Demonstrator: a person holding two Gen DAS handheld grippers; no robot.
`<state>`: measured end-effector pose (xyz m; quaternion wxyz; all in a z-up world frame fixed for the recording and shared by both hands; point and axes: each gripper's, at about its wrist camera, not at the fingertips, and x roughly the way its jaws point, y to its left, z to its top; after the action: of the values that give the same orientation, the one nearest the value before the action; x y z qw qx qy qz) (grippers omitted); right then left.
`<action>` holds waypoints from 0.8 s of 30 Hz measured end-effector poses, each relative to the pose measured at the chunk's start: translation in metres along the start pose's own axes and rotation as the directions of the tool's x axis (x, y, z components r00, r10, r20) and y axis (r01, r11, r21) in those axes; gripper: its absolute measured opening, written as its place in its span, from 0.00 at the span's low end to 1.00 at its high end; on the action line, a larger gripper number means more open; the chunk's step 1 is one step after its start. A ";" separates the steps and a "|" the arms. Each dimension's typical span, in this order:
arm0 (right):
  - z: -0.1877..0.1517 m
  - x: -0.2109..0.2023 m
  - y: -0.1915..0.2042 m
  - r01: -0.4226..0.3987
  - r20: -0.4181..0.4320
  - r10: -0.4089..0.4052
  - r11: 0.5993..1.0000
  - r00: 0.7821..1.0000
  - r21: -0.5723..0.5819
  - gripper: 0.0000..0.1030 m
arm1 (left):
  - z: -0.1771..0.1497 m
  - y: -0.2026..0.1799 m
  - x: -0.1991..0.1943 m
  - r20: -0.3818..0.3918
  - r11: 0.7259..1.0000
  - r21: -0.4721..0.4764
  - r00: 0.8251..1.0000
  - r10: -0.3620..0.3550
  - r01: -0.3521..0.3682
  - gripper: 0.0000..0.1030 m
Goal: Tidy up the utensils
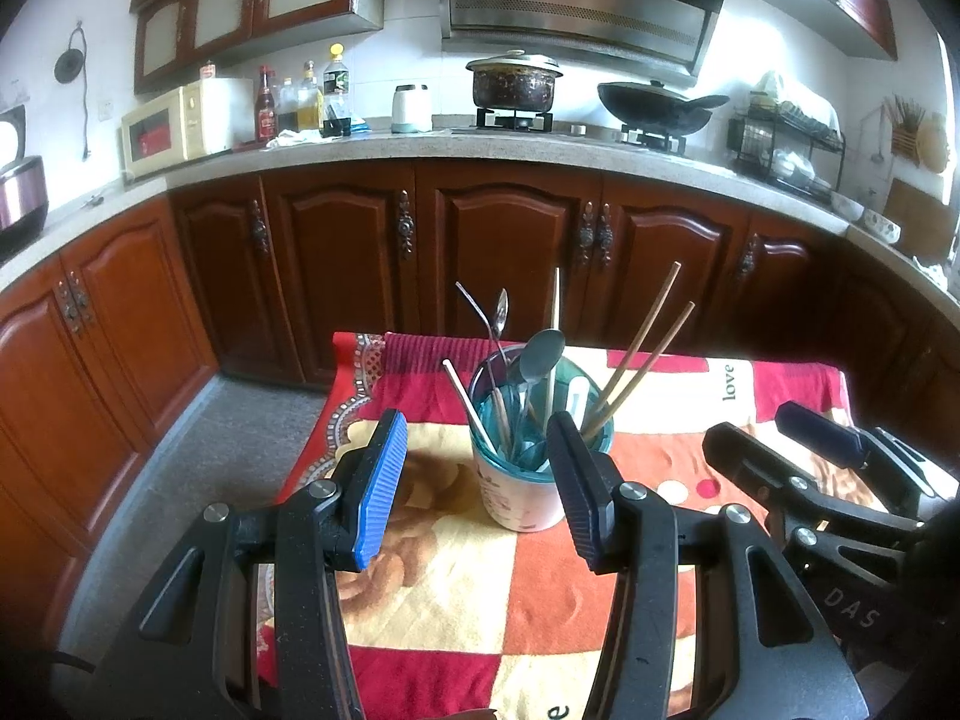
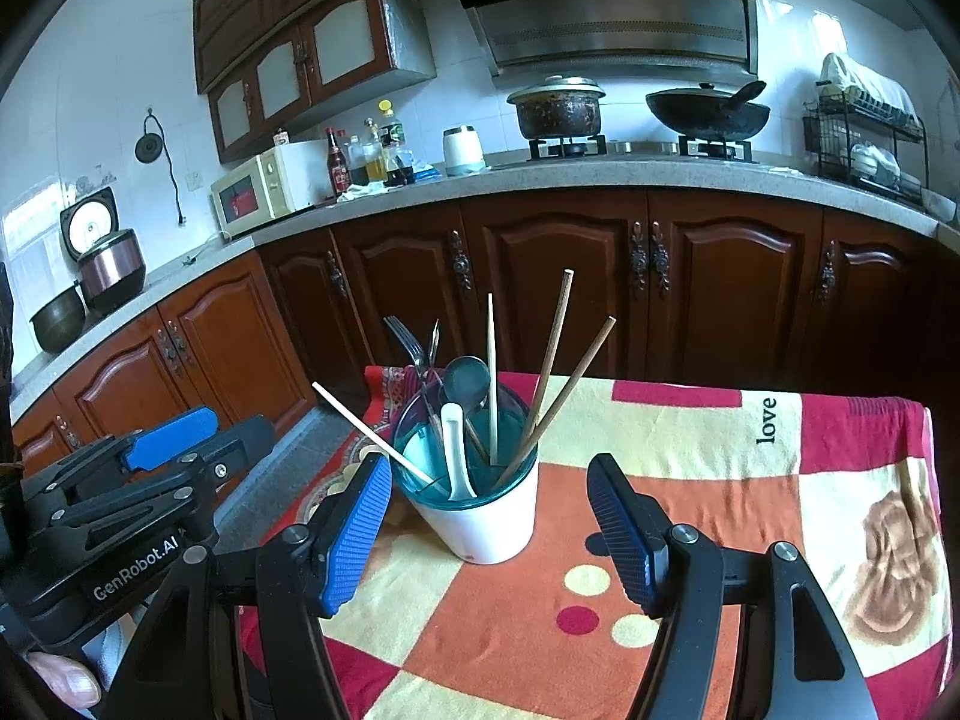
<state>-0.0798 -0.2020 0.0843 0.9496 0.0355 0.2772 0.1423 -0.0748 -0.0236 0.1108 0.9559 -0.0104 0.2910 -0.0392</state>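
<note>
The left gripper [image 1: 474,480] is held with its jaws spread and nothing between them, short of the holder [image 1: 528,480] standing on the patterned cloth [image 1: 456,588]. Forks [image 2: 414,348], spoons [image 2: 465,381] and chopsticks [image 2: 555,348] are already stood in the holder, none seen on the cloth. The right gripper [image 2: 489,525] is likewise released and empty. The sorting looks finished or paused; any next move would call for a loose utensil to be found.

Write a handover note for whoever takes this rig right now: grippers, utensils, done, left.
Left gripper: open, empty, short of the holder.
Right gripper: open, empty, jaws either side of the holder but not touching it.
Utensil holder: upright on the patterned cloth, holding chopsticks, forks, metal spoon and white spoon, all mixed together.
Done: no loose utensils on the cloth.
Left: possibly sorting; cannot tell.
</note>
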 end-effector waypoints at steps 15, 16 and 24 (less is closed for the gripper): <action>0.000 0.006 -0.001 -0.004 -0.016 0.004 1.000 1.000 -0.001 0.64 | 0.000 0.001 0.001 -0.003 1.000 0.001 1.000 0.004 -0.004 0.47; -0.001 0.007 0.000 -0.005 -0.018 0.005 1.000 1.000 -0.002 0.64 | 0.000 0.001 0.002 -0.004 1.000 -0.001 1.000 0.004 -0.004 0.47; -0.002 0.010 -0.001 -0.006 -0.023 0.006 1.000 1.000 0.001 0.64 | -0.001 0.002 0.004 -0.005 1.000 0.000 1.000 0.006 -0.006 0.47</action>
<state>-0.0727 -0.1999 0.0777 0.9458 0.0350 0.2882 0.1452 -0.0719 -0.0219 0.1077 0.9553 -0.0095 0.2934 -0.0362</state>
